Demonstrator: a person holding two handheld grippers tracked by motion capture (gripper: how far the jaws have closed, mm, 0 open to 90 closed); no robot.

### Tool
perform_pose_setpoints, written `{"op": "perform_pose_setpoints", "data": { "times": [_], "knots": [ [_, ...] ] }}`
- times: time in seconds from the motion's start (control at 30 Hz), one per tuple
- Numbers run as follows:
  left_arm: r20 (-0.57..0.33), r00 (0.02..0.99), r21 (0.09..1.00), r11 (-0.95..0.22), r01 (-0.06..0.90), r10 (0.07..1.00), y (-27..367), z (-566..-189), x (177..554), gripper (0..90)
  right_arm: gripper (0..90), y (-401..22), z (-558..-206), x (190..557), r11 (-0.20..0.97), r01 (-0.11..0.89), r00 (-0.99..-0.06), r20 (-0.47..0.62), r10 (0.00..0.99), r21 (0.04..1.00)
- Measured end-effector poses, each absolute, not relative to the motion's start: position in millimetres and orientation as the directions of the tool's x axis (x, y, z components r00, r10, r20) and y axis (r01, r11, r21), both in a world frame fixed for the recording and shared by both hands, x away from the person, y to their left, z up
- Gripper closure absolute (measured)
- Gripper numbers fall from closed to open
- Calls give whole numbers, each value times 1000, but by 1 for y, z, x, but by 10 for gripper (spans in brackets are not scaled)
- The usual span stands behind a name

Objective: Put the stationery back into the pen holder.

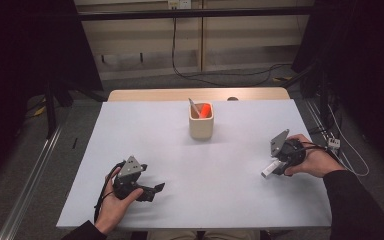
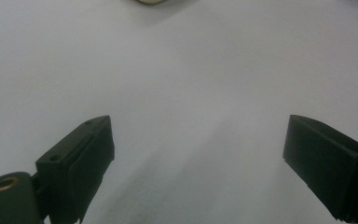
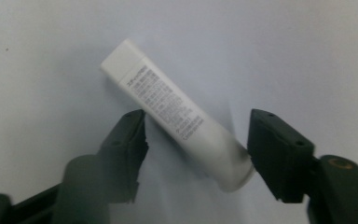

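While the person's right hand rests near the right edge of the table, the right gripper points down and inward over a small white tube that lies flat on the pale tabletop. Seen from the right gripper view, the tube lies aslant between the two black jaws — its flat capped end well out beyond the tips, its other end close against the right-hand jaw. Whether that jaw actually touches the tube is hard to say, since the frame is a little soft there; the left-hand jaw stands just clear of it, with a sliver of table between. The jaws are about half spread around the tube and are not pinching it. Fine grey print runs along the tube's side, too small to read.

Near the front left corner the left hand holds the left gripper low over the table, its tips turned toward the middle. From the left gripper view the two jaws stand wide apart with bare table between them.

Toward the far edge, about midway across, stands a beige cup — an orange item and a grey one lean inside it.
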State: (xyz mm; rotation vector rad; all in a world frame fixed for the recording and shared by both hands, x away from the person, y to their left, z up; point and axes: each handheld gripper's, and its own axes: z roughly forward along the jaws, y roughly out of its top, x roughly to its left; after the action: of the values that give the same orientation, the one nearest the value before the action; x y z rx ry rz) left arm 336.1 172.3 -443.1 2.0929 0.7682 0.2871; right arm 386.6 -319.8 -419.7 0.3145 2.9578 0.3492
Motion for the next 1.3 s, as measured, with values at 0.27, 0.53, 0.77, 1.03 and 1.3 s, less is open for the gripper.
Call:
{"op": "perform_pose_setpoints", "data": {
  "times": [0.27,0.53,0.77,1.03,1.3],
  "knots": [
    [-63,786,795,-445,412,615,172,-442,336,88,550,-323,-425,389,949,217,-967,-81,240,228],
    [-74,788,805,-429,409,611,172,-440,336,87,672,-324,-425,389,923,307,-948,-14,319,230],
    [-64,788,802,-438,406,613,171,-441,337,88,687,-324,-424,387,904,359,-929,-5,371,233],
    [-42,795,809,-446,383,605,166,-437,336,87,688,-317,-413,384,848,429,-894,10,449,311],
    [12,823,806,-493,328,567,154,-434,333,84,689,-307,-411,381,806,467,-874,47,485,363]
  ]
}}
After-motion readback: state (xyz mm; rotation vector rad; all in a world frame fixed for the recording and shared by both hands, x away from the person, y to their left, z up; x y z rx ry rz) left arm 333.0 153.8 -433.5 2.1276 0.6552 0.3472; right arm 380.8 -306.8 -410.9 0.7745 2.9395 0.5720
